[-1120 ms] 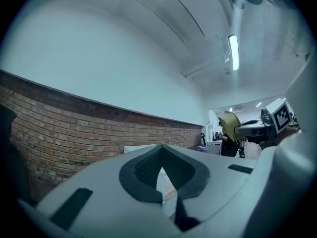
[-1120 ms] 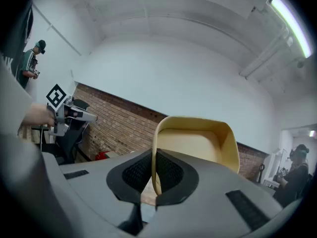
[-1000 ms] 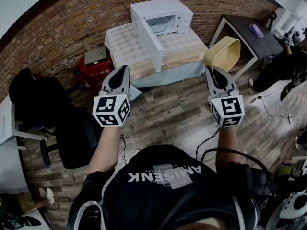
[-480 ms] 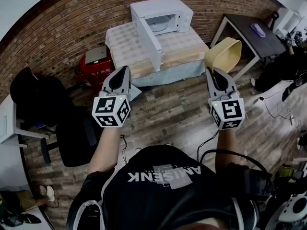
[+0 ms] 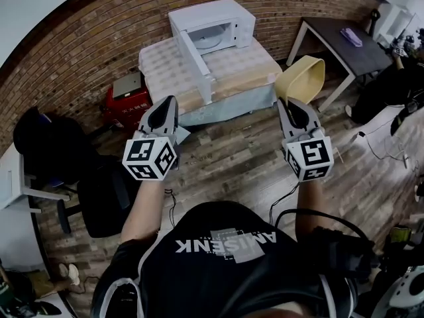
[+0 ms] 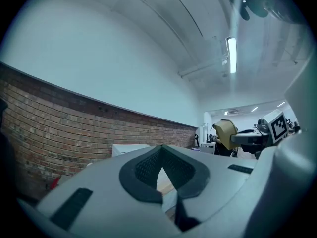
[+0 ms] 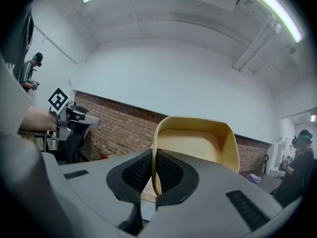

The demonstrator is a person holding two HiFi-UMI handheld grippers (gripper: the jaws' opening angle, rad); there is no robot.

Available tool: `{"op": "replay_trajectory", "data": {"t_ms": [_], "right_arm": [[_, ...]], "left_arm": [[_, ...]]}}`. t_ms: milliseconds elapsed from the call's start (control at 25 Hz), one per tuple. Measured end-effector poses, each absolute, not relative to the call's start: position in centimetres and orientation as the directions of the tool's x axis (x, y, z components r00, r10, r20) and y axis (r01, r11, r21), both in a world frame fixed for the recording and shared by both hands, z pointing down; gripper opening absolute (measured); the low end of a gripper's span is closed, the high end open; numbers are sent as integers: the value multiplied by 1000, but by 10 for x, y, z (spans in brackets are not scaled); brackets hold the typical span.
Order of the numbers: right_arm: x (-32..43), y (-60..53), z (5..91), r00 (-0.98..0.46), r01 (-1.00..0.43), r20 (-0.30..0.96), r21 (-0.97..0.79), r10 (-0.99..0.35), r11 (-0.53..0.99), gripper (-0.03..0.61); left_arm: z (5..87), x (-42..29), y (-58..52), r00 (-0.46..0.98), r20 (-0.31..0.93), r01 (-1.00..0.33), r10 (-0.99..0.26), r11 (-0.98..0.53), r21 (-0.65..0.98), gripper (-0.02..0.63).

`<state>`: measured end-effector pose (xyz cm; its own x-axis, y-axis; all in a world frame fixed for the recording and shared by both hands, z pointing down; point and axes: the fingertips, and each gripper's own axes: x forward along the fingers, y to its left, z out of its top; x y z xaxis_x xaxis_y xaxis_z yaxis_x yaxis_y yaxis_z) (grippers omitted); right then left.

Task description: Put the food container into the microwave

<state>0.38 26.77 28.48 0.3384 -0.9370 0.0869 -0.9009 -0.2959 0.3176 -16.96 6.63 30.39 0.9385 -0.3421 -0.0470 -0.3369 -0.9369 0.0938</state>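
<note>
The left gripper (image 5: pixel 170 103) is empty, its jaws pressed together, well short of the white, boxy microwave (image 5: pixel 222 20), which stands on a pale-covered tabletop (image 5: pixel 248 61) with its door (image 5: pixel 193 58) swung open. The right gripper (image 5: pixel 287 105) pinches one thin wall of the food container (image 5: pixel 303 78), a smooth tan tub with rounded corners, held on edge in the air. The cavity lies forward and to the left of these jaws, so the tub probably needs levelling
</note>
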Motion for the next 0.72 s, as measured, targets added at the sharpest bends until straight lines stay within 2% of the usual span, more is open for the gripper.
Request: {"op": "replay_trajectory", "data": {"t_ms": [720], "right_arm": [[69, 293, 298, 284, -921, 72, 298, -956, -251, 43]], "left_arm": [[315, -94, 85, 934, -4, -357, -358, -932, 55, 9]]}}
